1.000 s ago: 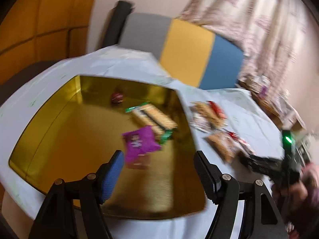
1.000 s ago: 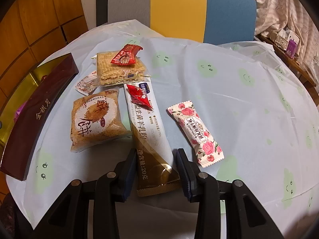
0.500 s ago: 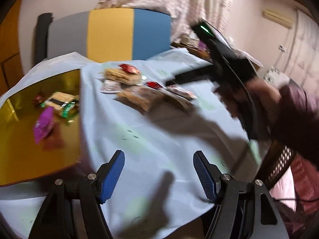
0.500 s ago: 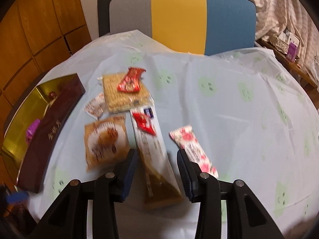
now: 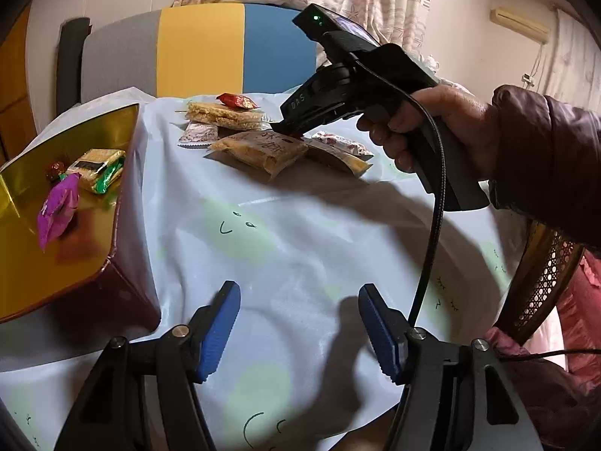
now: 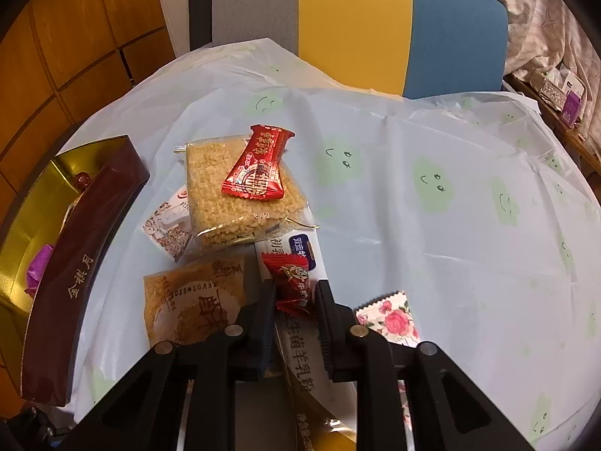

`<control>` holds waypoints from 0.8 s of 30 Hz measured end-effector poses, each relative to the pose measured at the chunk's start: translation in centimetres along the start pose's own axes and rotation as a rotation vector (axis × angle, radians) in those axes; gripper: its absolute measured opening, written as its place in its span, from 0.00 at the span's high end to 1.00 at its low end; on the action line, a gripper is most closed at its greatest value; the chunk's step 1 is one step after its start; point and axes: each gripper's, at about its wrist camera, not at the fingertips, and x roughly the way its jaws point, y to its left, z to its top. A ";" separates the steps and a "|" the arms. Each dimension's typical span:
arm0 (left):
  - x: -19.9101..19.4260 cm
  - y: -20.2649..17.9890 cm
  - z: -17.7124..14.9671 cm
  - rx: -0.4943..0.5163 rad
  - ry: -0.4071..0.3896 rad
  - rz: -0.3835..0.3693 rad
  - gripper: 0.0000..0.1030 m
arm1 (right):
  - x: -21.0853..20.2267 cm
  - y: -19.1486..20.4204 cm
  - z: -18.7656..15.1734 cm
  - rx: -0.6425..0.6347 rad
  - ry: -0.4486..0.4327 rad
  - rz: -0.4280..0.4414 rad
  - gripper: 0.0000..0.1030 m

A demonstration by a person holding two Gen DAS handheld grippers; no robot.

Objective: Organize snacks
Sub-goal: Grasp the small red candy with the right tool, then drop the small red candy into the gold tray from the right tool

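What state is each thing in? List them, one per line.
Right hand-held gripper: shut on small red candy.
Left hand-held gripper: closing, nothing between its jaws.
Gold-lined box: lidless, holding a few snacks.
Larger red candy: lying on the rice cake pack.
Long white sachet: flat under the small red candy.

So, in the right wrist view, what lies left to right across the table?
Gold-lined box → round-cake packet → small red candy between the right tool's fingers → floral-wrapped bar.
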 end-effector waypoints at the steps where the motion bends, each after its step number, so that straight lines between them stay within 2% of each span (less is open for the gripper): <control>1: 0.0 0.1 0.0 -0.004 -0.002 -0.004 0.36 | 0.0 0.1 0.0 -0.009 0.001 -0.004 0.82; 8: -0.4 0.8 -0.3 -0.037 -0.009 -0.038 0.36 | 0.0 0.8 0.0 -0.067 0.021 -0.039 0.83; 14: -0.5 0.9 -0.2 -0.057 -0.013 -0.056 0.35 | -2.2 2.7 0.1 -0.126 0.000 -0.014 0.83; 24: -0.9 1.1 -0.1 -0.079 -0.017 -0.077 0.34 | -6.4 11.2 0.5 -0.332 -0.025 0.247 0.83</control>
